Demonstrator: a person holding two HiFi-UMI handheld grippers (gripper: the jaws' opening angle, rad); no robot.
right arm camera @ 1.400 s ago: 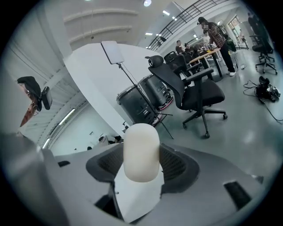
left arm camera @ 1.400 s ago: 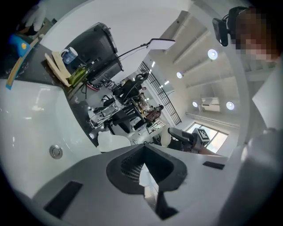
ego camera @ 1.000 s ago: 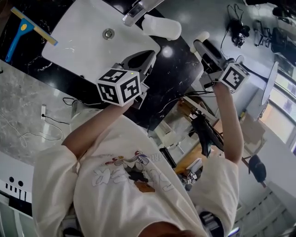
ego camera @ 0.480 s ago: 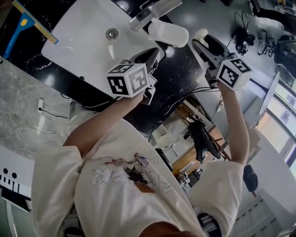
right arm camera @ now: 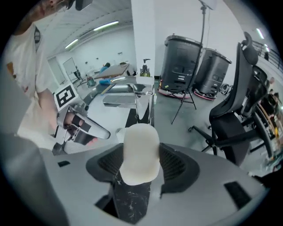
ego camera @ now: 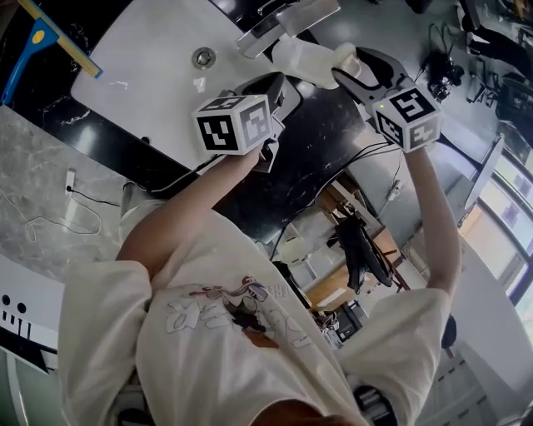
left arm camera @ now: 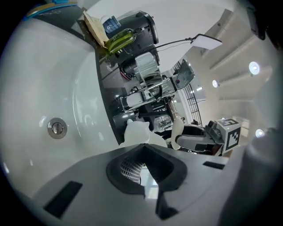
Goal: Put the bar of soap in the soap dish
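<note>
A white bar of soap (ego camera: 344, 58) (right arm camera: 140, 145) stands upright between the pads of my right gripper (ego camera: 348, 70) (right arm camera: 140, 164), which is shut on it. The head view puts the bar right beside the white soap dish (ego camera: 301, 60), on the black counter next to the faucet. In the left gripper view the dish (left arm camera: 138, 133) lies just ahead, with the right gripper behind it. My left gripper (ego camera: 271, 85) (left arm camera: 147, 178) hangs over the sink's right rim. Its jaws are together and hold nothing.
The white sink basin (ego camera: 141, 75) with its drain (ego camera: 203, 57) (left arm camera: 57, 128) fills the top left. A chrome faucet (ego camera: 287, 18) (right arm camera: 132, 92) stands behind the dish. A blue squeegee (ego camera: 33, 37) lies at far left. Cables run down off the black counter (ego camera: 321, 141).
My right gripper has rolled and carried the soap left, up against the dish. The left gripper has shifted up and right toward the sink's rim.
</note>
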